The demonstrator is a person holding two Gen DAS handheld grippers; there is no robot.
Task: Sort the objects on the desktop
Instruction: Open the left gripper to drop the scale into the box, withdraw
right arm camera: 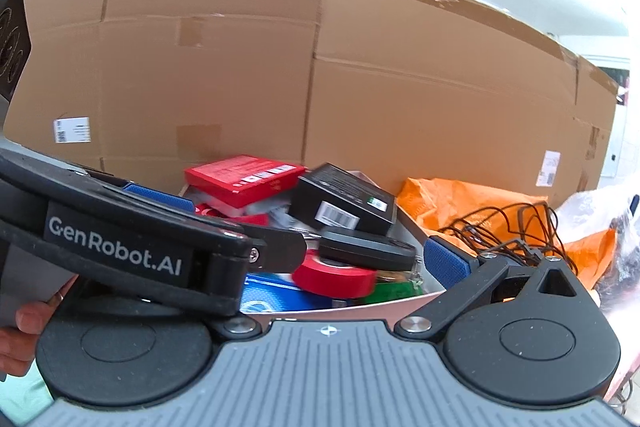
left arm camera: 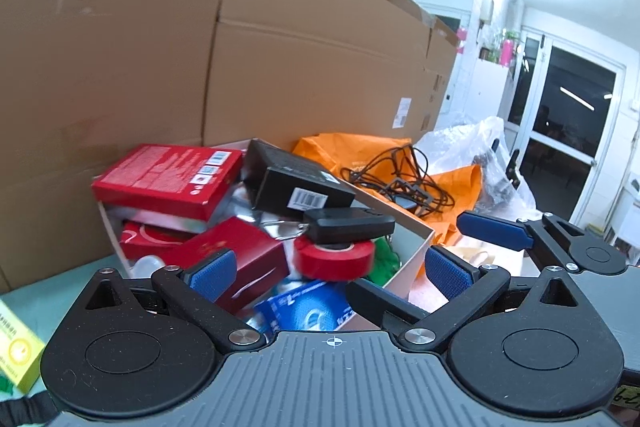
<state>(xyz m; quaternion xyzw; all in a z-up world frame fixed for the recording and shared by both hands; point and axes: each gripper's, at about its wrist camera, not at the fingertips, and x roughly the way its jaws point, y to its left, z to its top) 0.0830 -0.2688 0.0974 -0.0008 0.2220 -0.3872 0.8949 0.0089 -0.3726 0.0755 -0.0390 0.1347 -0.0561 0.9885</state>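
Both grippers' fingers apart, empty – left gripper (left arm camera: 332, 269) hovers over the open white cardboard box (left arm camera: 416, 251); next, probably grab the red tape roll (left arm camera: 334, 259) inside – right gripper (right arm camera: 320, 263) alongside.

cardboard wall (left arm camera: 300, 67) close behind crammed box (left arm camera: 416, 247), clutter (left arm camera: 384, 163) to its right

Bright blown-out ceiling glare upper right, strong fisheye bending with dark corners; slight motion blur throughout, soft shadows
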